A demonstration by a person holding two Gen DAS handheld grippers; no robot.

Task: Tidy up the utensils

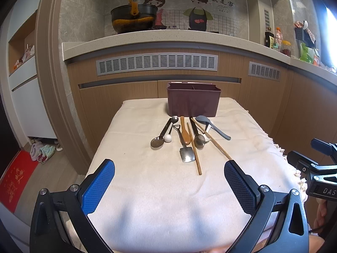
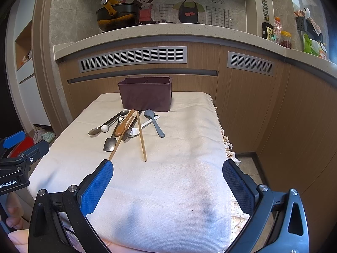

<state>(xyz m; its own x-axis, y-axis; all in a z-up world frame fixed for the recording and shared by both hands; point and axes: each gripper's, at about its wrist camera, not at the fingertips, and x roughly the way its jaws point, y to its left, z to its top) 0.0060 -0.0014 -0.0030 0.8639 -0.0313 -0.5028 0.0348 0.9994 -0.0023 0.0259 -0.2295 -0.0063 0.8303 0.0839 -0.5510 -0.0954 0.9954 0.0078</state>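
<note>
While both tools hover low over the near end of the surface (image 1: 168, 200), neither pinches anything: the left tool (image 1: 169, 186) has its blue, cross-hatched pads spread wide, and the right tool (image 2: 167, 186) likewise. The surface wears a cream woven cloth, fringed along its right edge. At the far end stands a maroon plastic caddy (image 1: 193, 101), rectangular, rounded corners, divided inside. Just in front of it lies the utensil heap, loosely fanned and overlapping: two wooden chopsticks (image 1: 194, 149), a flat metal shovel-shaped spoon (image 1: 186, 154), a brown wooden-handled piece (image 1: 185, 131), a steel spoon with a dark handle (image 1: 157, 141), a white ball-ended stick (image 1: 167, 138), a grey matte spoon (image 1: 210, 125), a white spoon (image 2: 145, 125). Lettering on the tool bodies reads "DAS" and "enRobot.AI", both cut off. The wall tile behind the black wok (image 1: 133, 20) carries Chinese characters beside two cartoon figures.
</note>
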